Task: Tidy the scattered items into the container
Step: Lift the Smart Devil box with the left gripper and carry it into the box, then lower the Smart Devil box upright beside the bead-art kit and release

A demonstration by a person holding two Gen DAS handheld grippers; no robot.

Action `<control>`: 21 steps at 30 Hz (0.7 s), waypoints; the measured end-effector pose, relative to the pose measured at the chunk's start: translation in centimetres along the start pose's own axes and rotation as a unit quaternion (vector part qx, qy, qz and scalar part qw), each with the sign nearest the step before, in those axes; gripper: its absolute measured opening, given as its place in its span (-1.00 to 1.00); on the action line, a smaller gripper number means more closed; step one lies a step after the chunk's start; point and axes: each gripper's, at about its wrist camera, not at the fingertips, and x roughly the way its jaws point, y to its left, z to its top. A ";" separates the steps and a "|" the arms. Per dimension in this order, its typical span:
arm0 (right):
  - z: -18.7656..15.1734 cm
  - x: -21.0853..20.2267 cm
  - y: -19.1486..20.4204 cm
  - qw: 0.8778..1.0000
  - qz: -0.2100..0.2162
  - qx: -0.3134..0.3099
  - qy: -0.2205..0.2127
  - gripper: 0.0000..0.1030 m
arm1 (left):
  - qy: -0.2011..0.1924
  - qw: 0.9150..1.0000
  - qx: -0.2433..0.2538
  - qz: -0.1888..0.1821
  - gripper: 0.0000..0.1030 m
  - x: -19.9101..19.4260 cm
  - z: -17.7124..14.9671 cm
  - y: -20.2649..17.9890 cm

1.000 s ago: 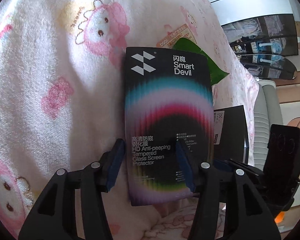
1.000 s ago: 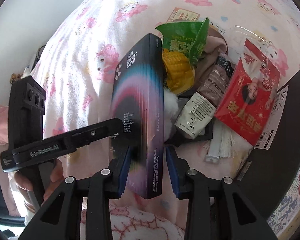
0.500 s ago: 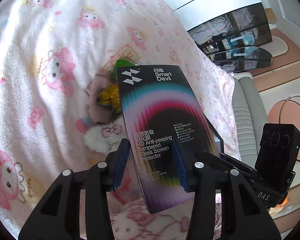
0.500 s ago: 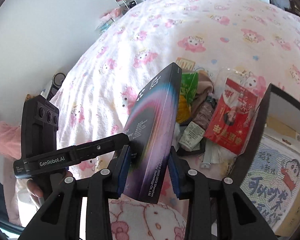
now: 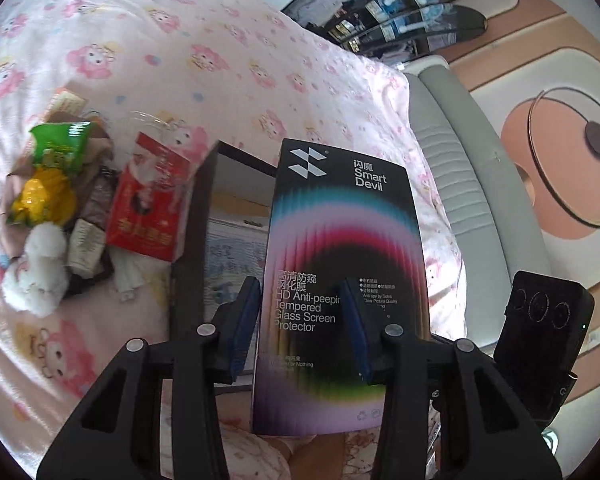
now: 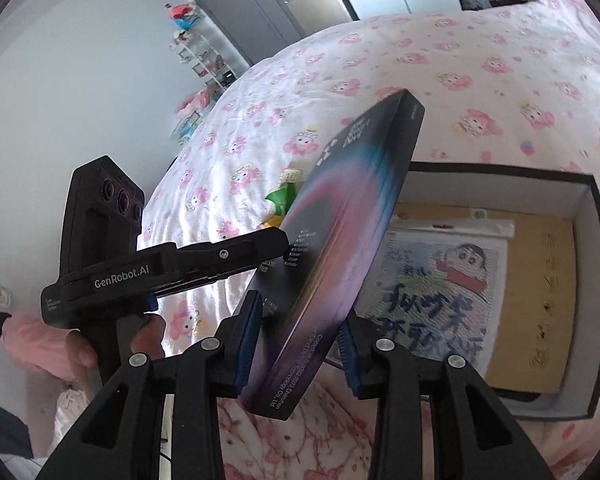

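Centre of the left wrist view: Smart Devil screen protector box stands upright off the bed, front face toward the camera. Left gripper has its blue pads over the box's lower part, one at the left edge, one over the front face; cannot tell if they pinch it. Right wrist view, centre: same box tilted, top leaning toward upper right, its lower end between the right gripper pads, which are closed in tight on both faces — a narrow gap filled by the box. Other gripper's body reaches in from the left of that frame, tip at the box's face.

Container is a black-rimmed open box with white inner walls, right half of the right wrist view, directly behind and below the held box. A cartoon print sheet lies flat inside it. In the left wrist view the container wall shows just left of the held box.

Left side of the left wrist view, loose pile on the pink cartoon blanket: green snack bag, yellow packet, red packet leaning on the container's outside wall, white plush, small white sachet. All outside the container.
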 end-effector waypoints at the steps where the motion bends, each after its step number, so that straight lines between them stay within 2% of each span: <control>1: -0.4 -0.9 -0.8 1.000 -0.005 0.008 -0.008 -0.37 | 0.014 1.000 0.008 0.001 -0.20 1.3 0.0 -1.0; 5: -1.8 -2.4 -5.0 0.998 -0.025 0.058 -0.025 -0.37 | 0.065 0.998 0.004 0.005 -0.20 7.1 -0.1 -2.9; 11: -3.5 -0.6 -10.6 0.994 -0.010 0.110 0.000 -0.36 | 0.096 0.995 0.001 0.035 -0.20 13.2 -1.0 -3.6; 14: -3.8 0.4 -11.9 0.992 -0.018 0.121 0.010 -0.36 | 0.106 0.994 0.005 0.038 -0.20 14.5 -1.3 -3.3; 21: -4.0 2.5 -13.0 0.992 -0.016 0.121 0.036 -0.36 | 0.100 0.995 -0.007 0.017 -0.21 15.1 -2.2 -1.3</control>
